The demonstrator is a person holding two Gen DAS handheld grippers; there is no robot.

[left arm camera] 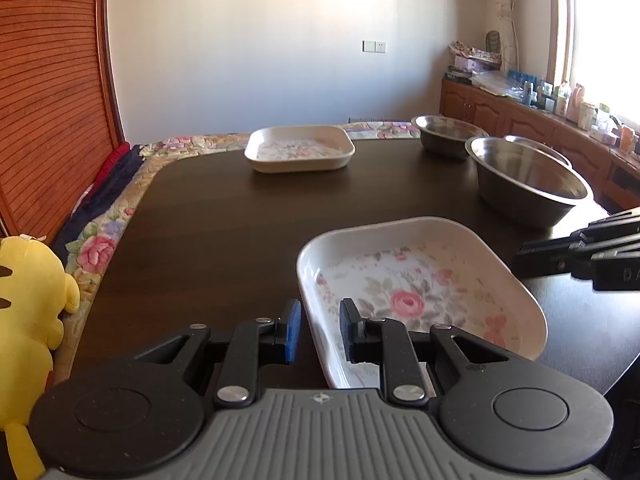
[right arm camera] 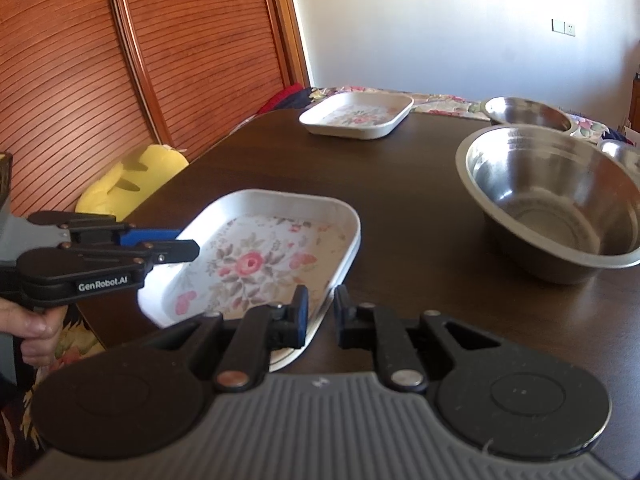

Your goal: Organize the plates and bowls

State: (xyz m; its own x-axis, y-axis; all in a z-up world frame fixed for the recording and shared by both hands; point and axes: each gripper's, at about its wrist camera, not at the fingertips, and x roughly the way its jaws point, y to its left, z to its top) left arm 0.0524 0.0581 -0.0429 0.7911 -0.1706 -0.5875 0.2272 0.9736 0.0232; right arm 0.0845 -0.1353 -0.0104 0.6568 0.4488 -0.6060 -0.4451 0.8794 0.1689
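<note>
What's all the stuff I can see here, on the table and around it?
Floral plates: two, white with pink roses; near plate at the table's front, far plate at the back edge.
Steel bowls: three, silver, on the right; big bowl nearest, small bowl behind it, third bowl mostly hidden.
Table: one, dark brown.
Plush toy: one, yellow, off the table's left.
Flowered cloth: one, beside the table.
Slatted wooden panel: reddish, left.
Cabinet: one, brown, cluttered, under the window.
Left tool: black, blue pads, straddling the near plate's left rim.
Right tool: straddling its right rim.
</note>
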